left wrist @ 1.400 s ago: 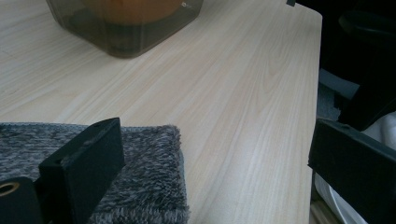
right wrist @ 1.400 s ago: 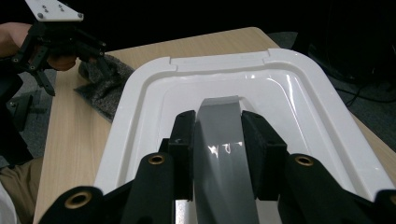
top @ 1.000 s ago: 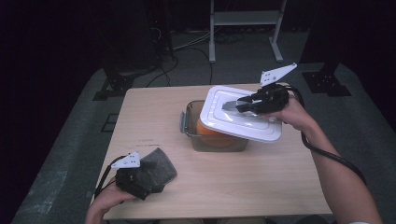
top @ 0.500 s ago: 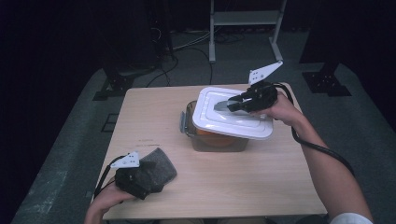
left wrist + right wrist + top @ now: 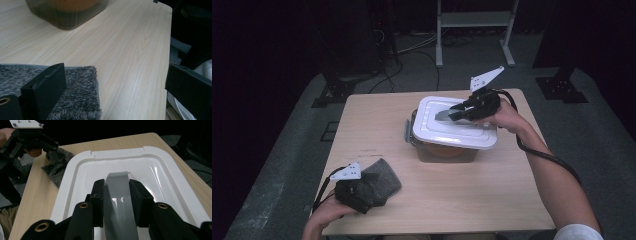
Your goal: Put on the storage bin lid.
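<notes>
right gripper (image 5: 116,202) clamps lid (image 5: 427,127) handle (image 5: 120,195) | lid over container (image 5: 447,154)

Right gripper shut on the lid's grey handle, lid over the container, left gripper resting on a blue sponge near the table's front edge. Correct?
Not quite: the left gripper rests on a grey fuzzy cloth, not a blue sponge, as the left gripper view shows. The rest holds: the right gripper is shut on the grey handle of the white lid over the container.
</notes>
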Tool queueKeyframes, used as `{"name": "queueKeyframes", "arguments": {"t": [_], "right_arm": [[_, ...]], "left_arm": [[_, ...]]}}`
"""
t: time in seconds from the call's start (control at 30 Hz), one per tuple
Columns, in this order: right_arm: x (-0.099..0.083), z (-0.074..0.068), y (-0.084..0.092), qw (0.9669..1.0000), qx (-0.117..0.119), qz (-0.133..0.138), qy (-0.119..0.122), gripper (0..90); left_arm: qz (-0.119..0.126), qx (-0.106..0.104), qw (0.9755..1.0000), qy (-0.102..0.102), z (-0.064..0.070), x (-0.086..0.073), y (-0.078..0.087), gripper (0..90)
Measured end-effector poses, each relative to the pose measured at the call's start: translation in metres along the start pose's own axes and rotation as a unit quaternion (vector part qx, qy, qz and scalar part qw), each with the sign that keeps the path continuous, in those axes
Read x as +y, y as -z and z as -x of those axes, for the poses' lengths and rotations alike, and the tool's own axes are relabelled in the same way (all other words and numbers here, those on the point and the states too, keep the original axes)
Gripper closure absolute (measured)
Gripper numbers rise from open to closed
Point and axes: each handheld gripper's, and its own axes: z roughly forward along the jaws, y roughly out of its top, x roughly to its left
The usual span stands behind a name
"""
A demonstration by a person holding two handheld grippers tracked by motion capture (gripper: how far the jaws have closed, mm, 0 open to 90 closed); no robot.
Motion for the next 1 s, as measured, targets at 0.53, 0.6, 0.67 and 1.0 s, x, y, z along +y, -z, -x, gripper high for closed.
{"name": "queueKeyframes", "arguments": {"t": [0.53, 0.6, 0.67, 1.0], "right_arm": [[-0.010, 0.015, -0.029, 0.9997, 0.020, -0.013, -0.007, 65.6], [-0.011, 0.016, -0.031, 0.9996, 0.022, -0.014, -0.008, 65.6], [-0.012, 0.017, -0.033, 0.9996, 0.023, -0.015, -0.008, 65.6], [-0.016, 0.020, -0.039, 0.9994, 0.029, -0.016, -0.012, 65.3]], "left_arm": [[0.000, 0.001, 1.0000, 0.001, -0.001, -0.001, 0.001, 2.6], [0.000, 0.001, 1.0000, 0.001, -0.001, -0.001, 0.002, 2.6], [0.000, 0.001, 1.0000, 0.001, -0.001, -0.001, 0.002, 2.6], [0.001, 0.002, 1.0000, 0.003, -0.002, -0.002, 0.003, 2.6]]}}
